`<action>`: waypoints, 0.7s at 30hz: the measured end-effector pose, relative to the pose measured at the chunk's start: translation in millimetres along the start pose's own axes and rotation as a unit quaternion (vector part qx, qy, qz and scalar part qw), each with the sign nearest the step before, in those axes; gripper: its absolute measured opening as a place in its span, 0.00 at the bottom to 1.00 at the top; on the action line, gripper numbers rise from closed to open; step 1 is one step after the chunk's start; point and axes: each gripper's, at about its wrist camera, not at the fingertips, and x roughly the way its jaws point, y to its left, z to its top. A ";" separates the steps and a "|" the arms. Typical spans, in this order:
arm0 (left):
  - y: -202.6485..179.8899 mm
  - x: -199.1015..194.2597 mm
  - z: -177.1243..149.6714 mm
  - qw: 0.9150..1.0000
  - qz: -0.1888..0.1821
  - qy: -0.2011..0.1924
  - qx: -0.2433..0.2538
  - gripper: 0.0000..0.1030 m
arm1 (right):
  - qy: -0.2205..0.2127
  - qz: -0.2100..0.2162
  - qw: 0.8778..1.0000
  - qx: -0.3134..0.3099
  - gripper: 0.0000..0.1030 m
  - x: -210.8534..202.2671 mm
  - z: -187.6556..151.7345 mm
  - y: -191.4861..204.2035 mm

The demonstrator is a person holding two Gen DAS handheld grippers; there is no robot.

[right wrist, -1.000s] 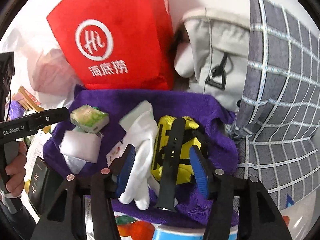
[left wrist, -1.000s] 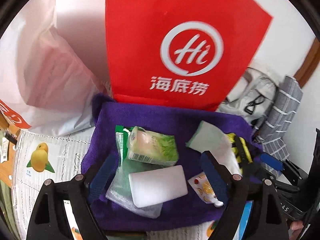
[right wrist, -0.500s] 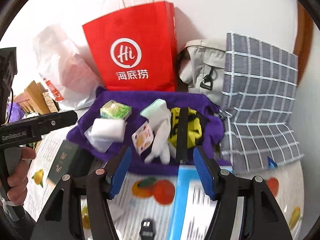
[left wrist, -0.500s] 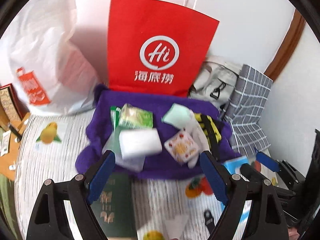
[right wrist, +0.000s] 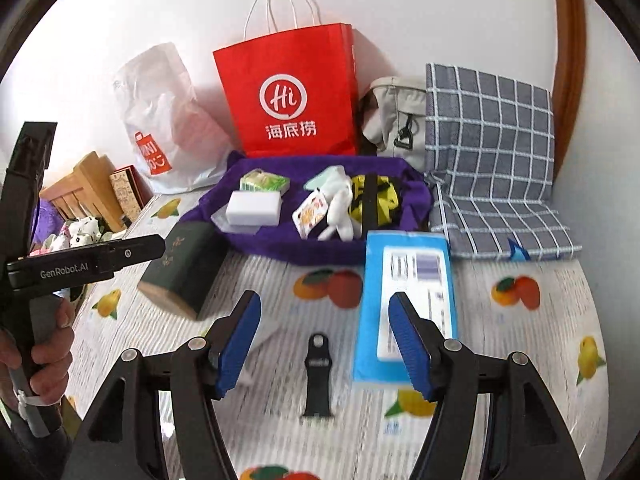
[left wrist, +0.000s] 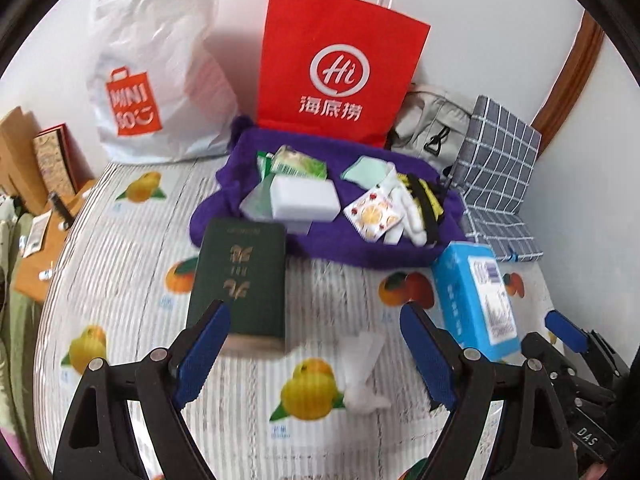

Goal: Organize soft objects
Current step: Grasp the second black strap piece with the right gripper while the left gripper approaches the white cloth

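A purple cloth (left wrist: pixel 340 248) at the back of the table holds a white sponge (left wrist: pixel 304 200), a green tissue pack (left wrist: pixel 298 166), a white glove (left wrist: pixel 404 216), a fruit-print sachet (left wrist: pixel 372 216) and a yellow-and-black item (left wrist: pixel 424 196). My left gripper (left wrist: pixel 312 332) hangs open over the striped cover, well short of the cloth, with a dark green box (left wrist: pixel 240 280) beside its left finger and a crumpled clear wrapper (left wrist: pixel 366 376) lying below. My right gripper (right wrist: pixel 324 312) is open and empty above a black strap (right wrist: pixel 318 372). A blue box (right wrist: pixel 408 280) lies by its right finger.
Behind the cloth stand a red paper bag (left wrist: pixel 336 68), a white plastic bag (left wrist: pixel 152 92), a beige bag (right wrist: pixel 394 120) and a grey checked cushion (right wrist: pixel 488 152). Wooden furniture (right wrist: pixel 84 192) sits off the table's left edge. A hand (right wrist: pixel 44 356) grips the left tool.
Both grippers have pulled back from over the purple cloth toward the near side of the table. The green box, blue box and strap have come into view. The right jaws stand slightly wider.
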 end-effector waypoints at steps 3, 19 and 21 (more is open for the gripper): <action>-2.1 2.9 -13.3 1.000 0.009 0.004 0.005 0.83 | 0.005 -0.011 1.000 0.003 0.64 -2.3 -15.5 -4.2; 18.1 19.3 -58.0 0.999 0.029 0.019 -0.004 0.83 | 0.057 -0.001 0.998 0.001 0.64 26.5 -72.9 -15.1; 25.7 21.7 -61.0 1.000 0.021 0.021 -0.009 0.83 | 0.067 0.001 0.998 0.001 0.63 34.4 -80.1 -16.4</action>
